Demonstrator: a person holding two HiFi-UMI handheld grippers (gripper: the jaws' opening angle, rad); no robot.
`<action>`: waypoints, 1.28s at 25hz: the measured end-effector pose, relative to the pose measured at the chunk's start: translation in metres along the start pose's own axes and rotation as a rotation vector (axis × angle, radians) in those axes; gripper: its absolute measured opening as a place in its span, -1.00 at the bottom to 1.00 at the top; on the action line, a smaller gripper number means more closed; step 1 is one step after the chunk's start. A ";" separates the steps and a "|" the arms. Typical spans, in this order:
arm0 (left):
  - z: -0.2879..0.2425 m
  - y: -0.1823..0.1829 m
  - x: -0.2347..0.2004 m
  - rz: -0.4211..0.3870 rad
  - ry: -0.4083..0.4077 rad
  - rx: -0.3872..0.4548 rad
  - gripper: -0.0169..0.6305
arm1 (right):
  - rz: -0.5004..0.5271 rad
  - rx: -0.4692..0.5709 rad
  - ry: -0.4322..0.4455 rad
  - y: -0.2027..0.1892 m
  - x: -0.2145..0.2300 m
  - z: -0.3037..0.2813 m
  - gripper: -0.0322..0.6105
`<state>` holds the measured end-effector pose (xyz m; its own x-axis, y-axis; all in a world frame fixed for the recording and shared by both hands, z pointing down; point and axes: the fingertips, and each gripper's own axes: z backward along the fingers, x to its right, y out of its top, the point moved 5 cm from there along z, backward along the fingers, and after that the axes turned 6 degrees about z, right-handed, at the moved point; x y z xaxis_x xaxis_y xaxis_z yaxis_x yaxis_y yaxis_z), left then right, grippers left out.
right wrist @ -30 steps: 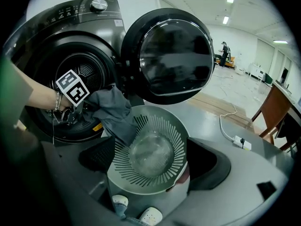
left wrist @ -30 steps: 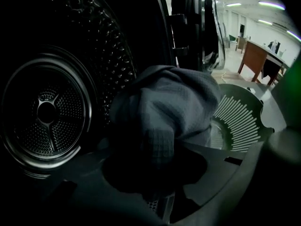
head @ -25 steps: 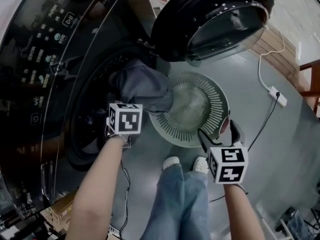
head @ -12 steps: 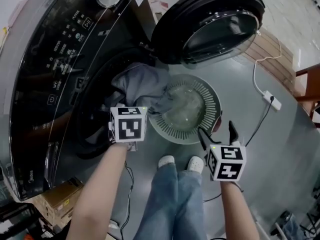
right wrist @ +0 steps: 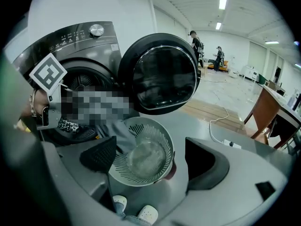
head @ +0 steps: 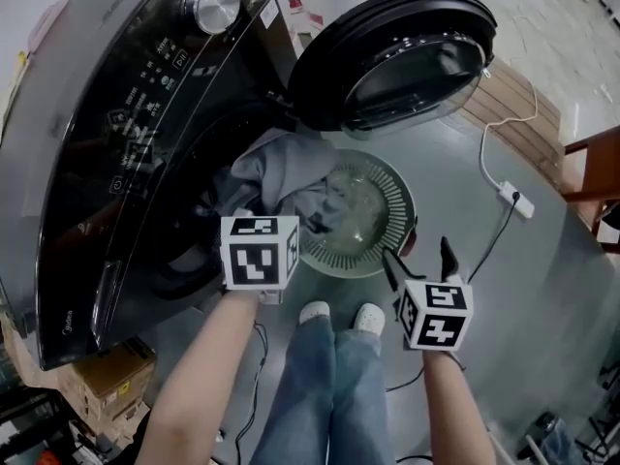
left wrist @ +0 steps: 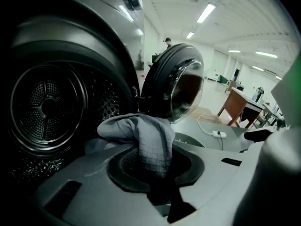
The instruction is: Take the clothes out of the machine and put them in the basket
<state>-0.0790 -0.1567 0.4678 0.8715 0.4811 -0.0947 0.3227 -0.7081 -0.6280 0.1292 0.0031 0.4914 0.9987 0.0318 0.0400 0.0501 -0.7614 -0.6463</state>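
Observation:
A grey garment (head: pixel 286 177) hangs out of the dark washing machine's (head: pixel 145 95) round opening, its lower end draped over the rim of the pale slatted basket (head: pixel 392 240) on the floor. My left gripper (head: pixel 257 216) is shut on a fold of this garment (left wrist: pixel 148 138). Its jaws have just been closing with the cloth between them. Behind the cloth lies the metal drum (left wrist: pixel 47 107). My right gripper (head: pixel 417 255) hovers open and holds nothing, above the basket's (right wrist: pixel 141 122) near right side. The machine's door (head: pixel 387 56) stands swung open.
A white power strip (head: pixel 511 200) and its cable lie on the grey floor to the right. Wooden furniture (head: pixel 591 163) stands at the right edge, a cardboard box (head: pixel 116 386) at the machine's foot. The person's shoes (head: pixel 339 316) are just in front of the basket.
My left gripper has drawn back and up from the machine's opening, pulling the grey garment further out over the basket's rim. The right gripper has stayed near the basket, rising slightly.

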 end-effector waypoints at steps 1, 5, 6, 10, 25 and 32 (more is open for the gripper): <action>0.004 0.003 0.007 0.003 -0.021 0.008 -0.71 | -0.002 0.000 -0.001 0.000 0.001 0.002 0.52; 0.014 0.013 0.036 0.006 -0.089 0.028 -0.72 | -0.010 0.002 -0.010 0.002 0.008 0.011 0.52; 0.016 0.015 0.042 0.009 -0.104 0.031 -0.72 | -0.012 0.003 -0.013 0.002 0.011 0.013 0.52; 0.023 0.020 0.066 0.042 -0.198 0.062 -0.72 | -0.020 -0.005 -0.023 -0.001 0.019 0.018 0.52; -0.001 -0.007 0.107 -0.021 -0.335 -0.032 -0.71 | -0.036 -0.033 -0.026 -0.020 0.027 0.014 0.51; -0.029 -0.034 0.105 0.035 -0.298 -0.078 0.02 | -0.034 -0.057 -0.024 -0.032 0.027 0.008 0.50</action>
<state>0.0120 -0.0969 0.5016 0.7396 0.5782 -0.3445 0.3320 -0.7586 -0.5606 0.1550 0.0335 0.5074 0.9964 0.0737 0.0423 0.0843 -0.7951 -0.6006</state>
